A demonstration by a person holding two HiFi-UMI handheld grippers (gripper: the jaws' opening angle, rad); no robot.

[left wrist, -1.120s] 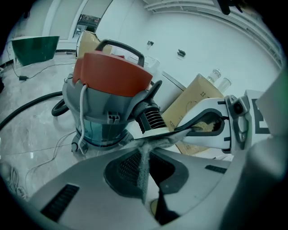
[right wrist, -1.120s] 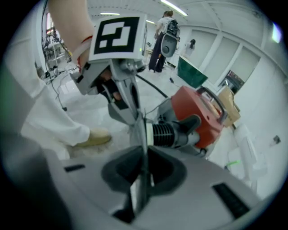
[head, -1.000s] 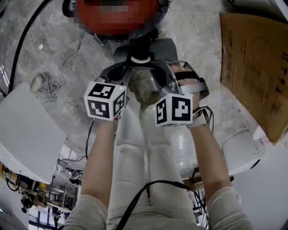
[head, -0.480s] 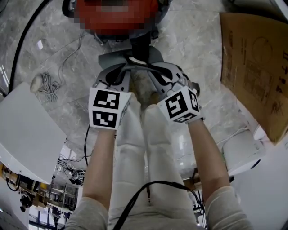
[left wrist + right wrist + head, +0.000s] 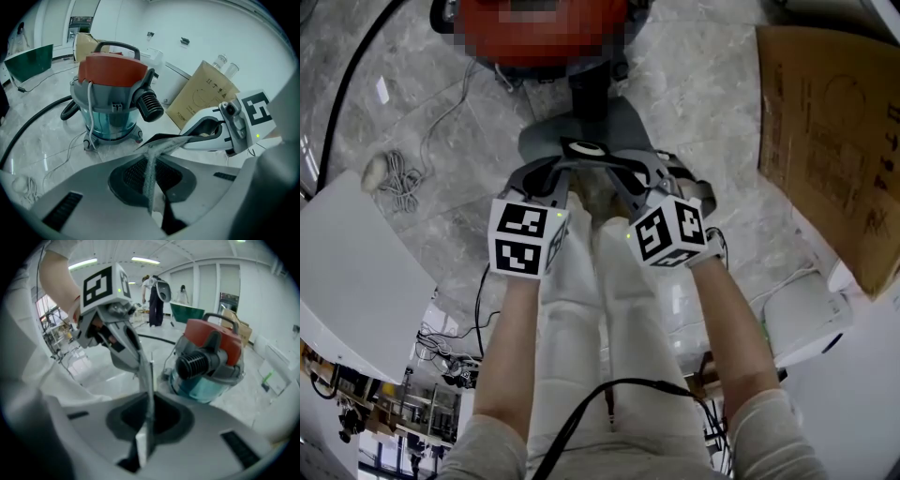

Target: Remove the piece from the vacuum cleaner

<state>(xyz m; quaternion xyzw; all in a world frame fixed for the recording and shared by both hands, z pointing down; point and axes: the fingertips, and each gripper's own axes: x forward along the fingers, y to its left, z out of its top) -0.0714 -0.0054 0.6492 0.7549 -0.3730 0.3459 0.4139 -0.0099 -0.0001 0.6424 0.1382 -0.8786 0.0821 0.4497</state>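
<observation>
Grey and thin, the piece (image 5: pixel 161 143) sits pinched between my left gripper (image 5: pixel 151 197) and right gripper (image 5: pixel 146 437), both clamped tight on its edges. It looks free of the vacuum cleaner (image 5: pixel 110 101), just in front of it. Next I should carry it clear, keeping both grips even.

Head view steeply down; gripper views low, share vacuum cleaner (image 5: pixel 112 79).

No word or number can be read. The flat brown cardboard sheet (image 5: pixel 825 141), well right of the right gripper (image 5: pixel 609 178), bears dark print too small to read. The white cubes (image 5: pixel 525 239) on it and the left gripper (image 5: pixel 566 176) show black square patterns, not letters.
</observation>
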